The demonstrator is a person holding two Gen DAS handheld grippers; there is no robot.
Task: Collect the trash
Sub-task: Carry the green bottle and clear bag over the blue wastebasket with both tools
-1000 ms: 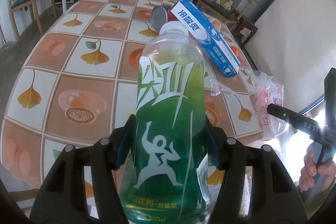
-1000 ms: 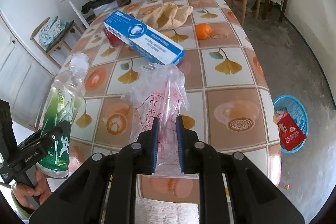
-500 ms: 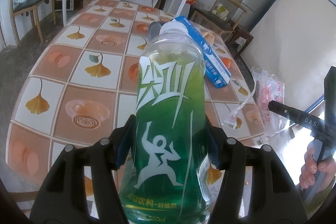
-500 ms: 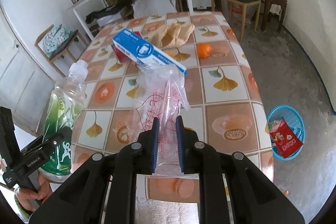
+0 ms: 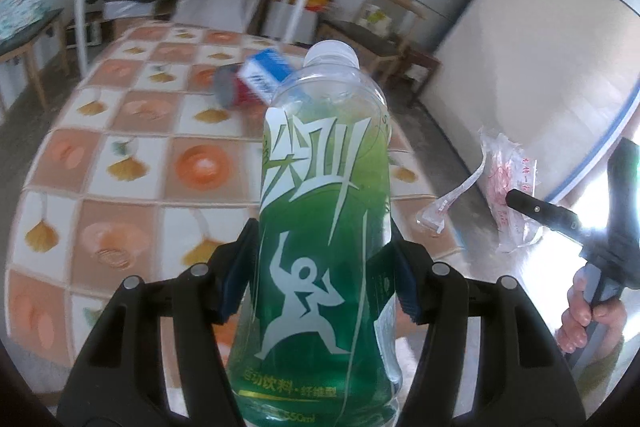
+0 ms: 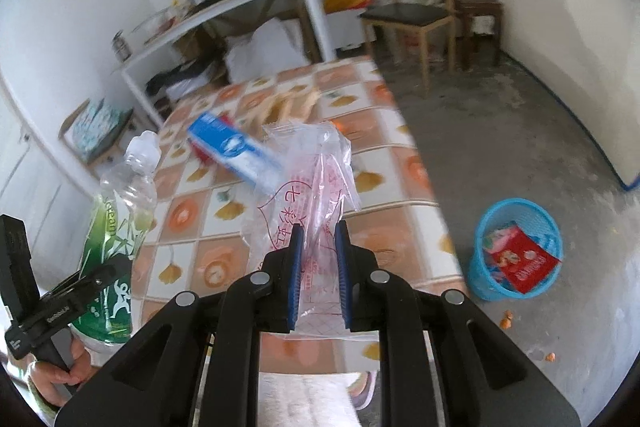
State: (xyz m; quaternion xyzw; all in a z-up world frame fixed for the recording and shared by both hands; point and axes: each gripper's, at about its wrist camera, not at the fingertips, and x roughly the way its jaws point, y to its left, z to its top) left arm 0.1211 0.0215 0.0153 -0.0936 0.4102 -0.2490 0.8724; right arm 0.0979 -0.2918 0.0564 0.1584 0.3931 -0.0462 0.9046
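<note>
The left claw [image 5: 320,283] clamps one green sports-drink bottle [image 5: 324,227], upright, its base cut off by the frame edge. The right claw [image 6: 318,267] stands narrow, pinching one clear plastic bag [image 6: 304,183] with red print; the bag's lower edge hides behind the fingers. Beyond, on the tiled-pattern surface [image 6: 404,219], one blue toothpaste box [image 6: 236,151] lies blurred, with something red, hard to identify, partly hidden behind it. On the floor stands one blue basket [image 6: 516,247] holding a red packet [image 6: 524,263].
</note>
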